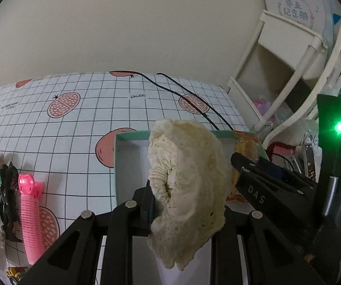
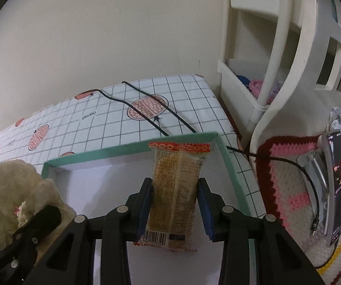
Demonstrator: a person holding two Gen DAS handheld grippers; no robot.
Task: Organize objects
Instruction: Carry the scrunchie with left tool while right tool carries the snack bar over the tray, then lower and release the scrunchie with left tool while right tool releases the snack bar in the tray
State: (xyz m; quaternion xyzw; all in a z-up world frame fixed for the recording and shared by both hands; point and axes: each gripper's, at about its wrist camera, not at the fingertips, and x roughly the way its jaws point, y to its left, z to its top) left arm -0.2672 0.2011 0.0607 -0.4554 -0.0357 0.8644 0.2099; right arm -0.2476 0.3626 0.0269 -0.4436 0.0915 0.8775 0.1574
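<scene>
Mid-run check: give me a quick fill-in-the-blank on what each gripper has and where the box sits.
The left gripper is shut on a cream ____ cloth.
The right gripper is shut on a ____ packet.
Both hang over the open box with the ____ rim.

Missing words: lace; snack; green

hidden: left gripper's (image 1: 182,204) right jaw, behind cream scrunchie (image 1: 187,190) | cut off: pink clip (image 1: 29,216)

Home: fruit-print tablecloth (image 1: 99,109), crocheted mat (image 2: 289,178).

Cream wall (image 1: 123,23), white plastic shelf rack (image 2: 289,47)
</scene>
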